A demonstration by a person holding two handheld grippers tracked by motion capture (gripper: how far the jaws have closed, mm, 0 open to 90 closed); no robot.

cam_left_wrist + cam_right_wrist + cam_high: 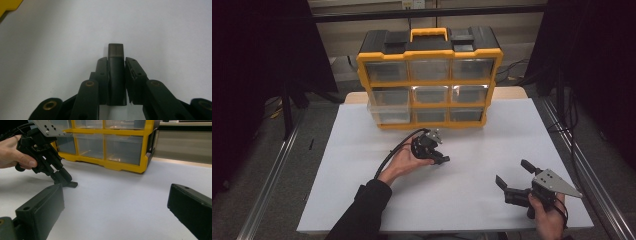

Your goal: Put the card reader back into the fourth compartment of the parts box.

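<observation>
Between the jaws of the left gripper point(116, 82) sits a small dark block point(115, 75), its blunt end poking out past the fingertips; the pads press on both its sides. It lies low on the white table point(362, 200), near the middle, in front of the yellow drawer organizer point(430, 80). Well apart, at the table's near right corner, the right gripper point(512, 176) hovers with its jaws spread wide and nothing between them.

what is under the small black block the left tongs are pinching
Bare white table lies under and around the small black block, which the left tongs pinch from both sides. The strip of table directly beneath the block is covered.
</observation>
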